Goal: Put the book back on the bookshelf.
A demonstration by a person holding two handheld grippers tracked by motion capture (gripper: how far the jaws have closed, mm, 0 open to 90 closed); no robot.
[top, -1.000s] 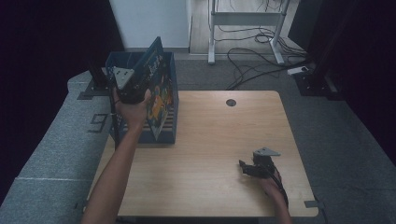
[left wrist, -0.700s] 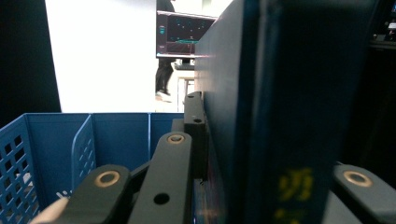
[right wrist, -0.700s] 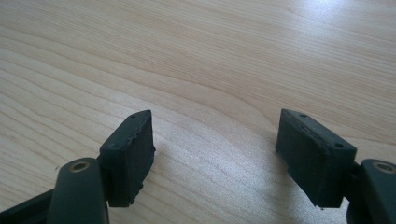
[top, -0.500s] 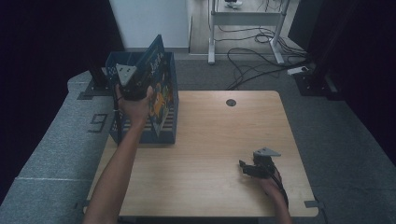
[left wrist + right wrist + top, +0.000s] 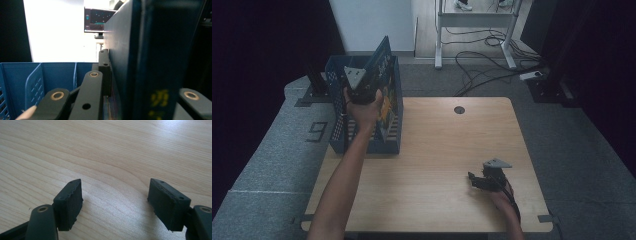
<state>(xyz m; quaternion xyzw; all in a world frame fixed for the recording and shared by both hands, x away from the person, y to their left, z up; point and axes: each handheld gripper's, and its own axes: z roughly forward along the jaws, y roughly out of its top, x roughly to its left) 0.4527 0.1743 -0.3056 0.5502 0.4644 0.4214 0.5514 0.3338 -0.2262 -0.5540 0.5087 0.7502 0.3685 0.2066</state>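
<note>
A large dark blue book [image 5: 381,62] stands tilted over the blue plastic crate [image 5: 333,75] at the table's left edge. My left gripper [image 5: 362,92] is shut on its lower part. In the left gripper view the book [image 5: 155,50] sits between the jaws, with one of the fingers [image 5: 103,72] flat against its cover and yellow lettering on the spine. My right gripper [image 5: 474,181] rests low on the wooden table [image 5: 437,145] near the front right. It is open, and in the right gripper view [image 5: 115,200] nothing but bare wood lies between the pads.
Other books with orange and yellow covers [image 5: 387,107] stand inside the crate. A round cable hole [image 5: 459,109] sits near the table's far edge. Beyond the table are a metal frame [image 5: 477,20] and cables on the floor [image 5: 482,60].
My left hand has shifted a little to the right over the crate, taking the book with it. The right gripper has stayed where it was.
</note>
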